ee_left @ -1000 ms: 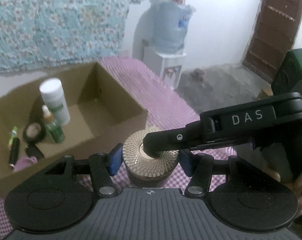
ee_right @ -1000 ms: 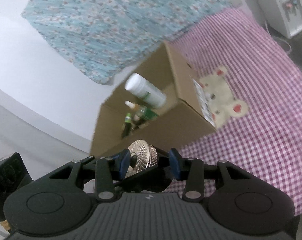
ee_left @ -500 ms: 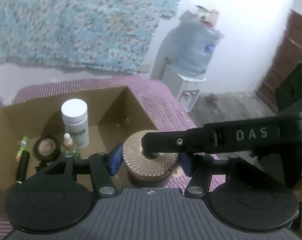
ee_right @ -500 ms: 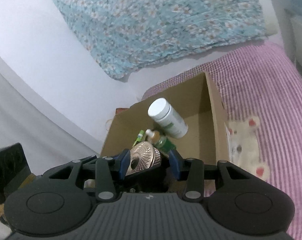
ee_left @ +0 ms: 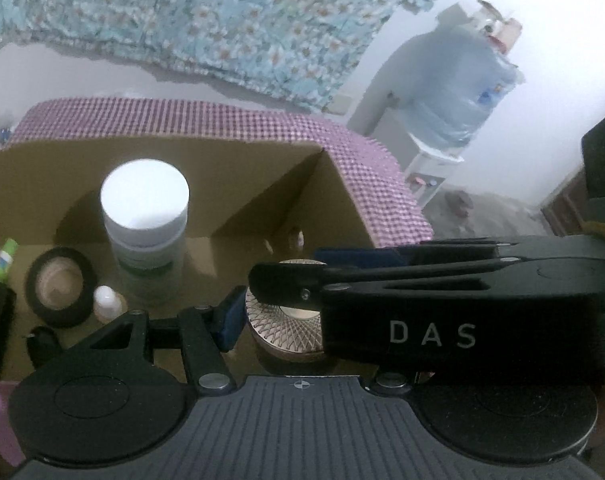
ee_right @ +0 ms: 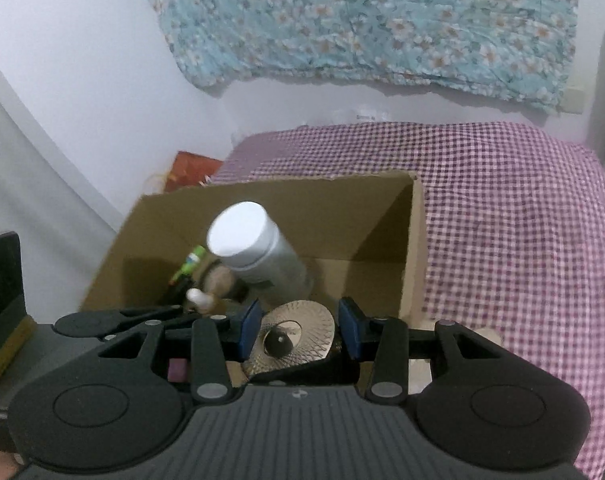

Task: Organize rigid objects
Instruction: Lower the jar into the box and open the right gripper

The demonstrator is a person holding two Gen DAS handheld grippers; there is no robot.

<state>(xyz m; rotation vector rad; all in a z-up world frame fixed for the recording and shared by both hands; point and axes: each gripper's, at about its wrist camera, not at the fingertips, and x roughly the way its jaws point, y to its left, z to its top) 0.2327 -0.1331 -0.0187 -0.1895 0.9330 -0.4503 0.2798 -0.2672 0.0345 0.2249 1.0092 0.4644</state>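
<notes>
Both my grippers [ee_left: 298, 316] have carried the round gold jar with patterned lid [ee_left: 284, 320], still clamped, over the brown cardboard box [ee_left: 242, 168]; white bottle [ee_left: 144, 216] at ten o'clock, release next.

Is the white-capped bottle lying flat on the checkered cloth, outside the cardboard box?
No. In the left wrist view the white-capped bottle stands upright inside the cardboard box, next to the roll of black tape.

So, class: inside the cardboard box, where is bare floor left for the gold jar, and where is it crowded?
Free: the cardboard box floor between the white-capped bottle and the right wall, back to the far corner. Crowded: the left end, with the black tape roll, dropper bottle and green-tipped pen. The gold jar hangs over the near edge.
</notes>
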